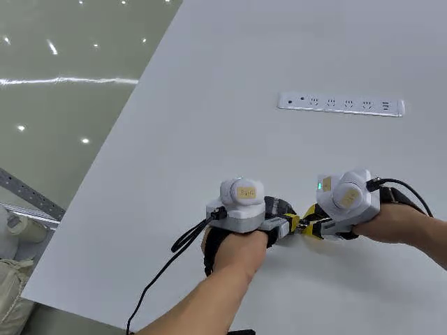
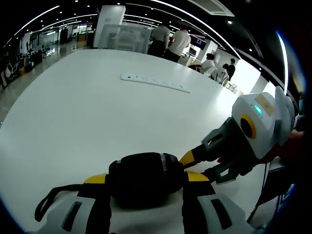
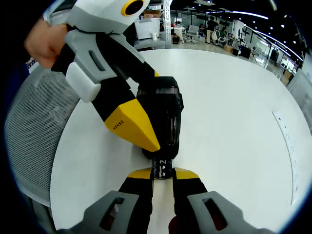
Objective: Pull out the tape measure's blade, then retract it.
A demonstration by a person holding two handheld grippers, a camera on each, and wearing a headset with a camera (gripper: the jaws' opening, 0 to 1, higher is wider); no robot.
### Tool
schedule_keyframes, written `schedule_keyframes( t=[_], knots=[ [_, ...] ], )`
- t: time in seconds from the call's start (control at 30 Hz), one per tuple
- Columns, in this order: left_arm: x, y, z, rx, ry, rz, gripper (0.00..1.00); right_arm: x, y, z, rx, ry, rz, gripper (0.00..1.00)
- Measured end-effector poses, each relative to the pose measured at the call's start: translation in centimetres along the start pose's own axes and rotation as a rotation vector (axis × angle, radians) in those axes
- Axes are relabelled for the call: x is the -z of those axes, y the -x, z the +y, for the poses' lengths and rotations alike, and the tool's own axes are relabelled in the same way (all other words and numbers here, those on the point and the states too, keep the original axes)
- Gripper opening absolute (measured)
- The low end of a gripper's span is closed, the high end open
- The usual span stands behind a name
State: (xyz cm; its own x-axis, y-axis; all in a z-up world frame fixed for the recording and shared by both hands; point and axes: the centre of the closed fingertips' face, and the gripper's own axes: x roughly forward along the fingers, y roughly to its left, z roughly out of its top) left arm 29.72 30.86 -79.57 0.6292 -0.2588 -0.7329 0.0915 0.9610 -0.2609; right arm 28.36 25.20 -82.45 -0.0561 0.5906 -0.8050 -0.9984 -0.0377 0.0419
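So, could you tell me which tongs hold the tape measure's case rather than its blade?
The left tongs clamp the black case between their yellow tips; the right tongs pinch only the blade.

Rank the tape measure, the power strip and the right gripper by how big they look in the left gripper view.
1. right gripper: biggest, close to the lens.
2. tape measure: a little smaller, also close.
3. power strip: smallest as seen, but it lies farthest off, so its true size is unsure.
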Motion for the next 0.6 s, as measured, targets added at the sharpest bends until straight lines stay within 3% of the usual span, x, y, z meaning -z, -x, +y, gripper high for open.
schedule_keyframes(
  t=[0.6],
  knots=[
    [-0.10,-0.09,0.14,0.002,0.008,0.001,0.55,-0.63,-0.48,-0.05,0.003,0.013,0.004,0.11]
  ],
)
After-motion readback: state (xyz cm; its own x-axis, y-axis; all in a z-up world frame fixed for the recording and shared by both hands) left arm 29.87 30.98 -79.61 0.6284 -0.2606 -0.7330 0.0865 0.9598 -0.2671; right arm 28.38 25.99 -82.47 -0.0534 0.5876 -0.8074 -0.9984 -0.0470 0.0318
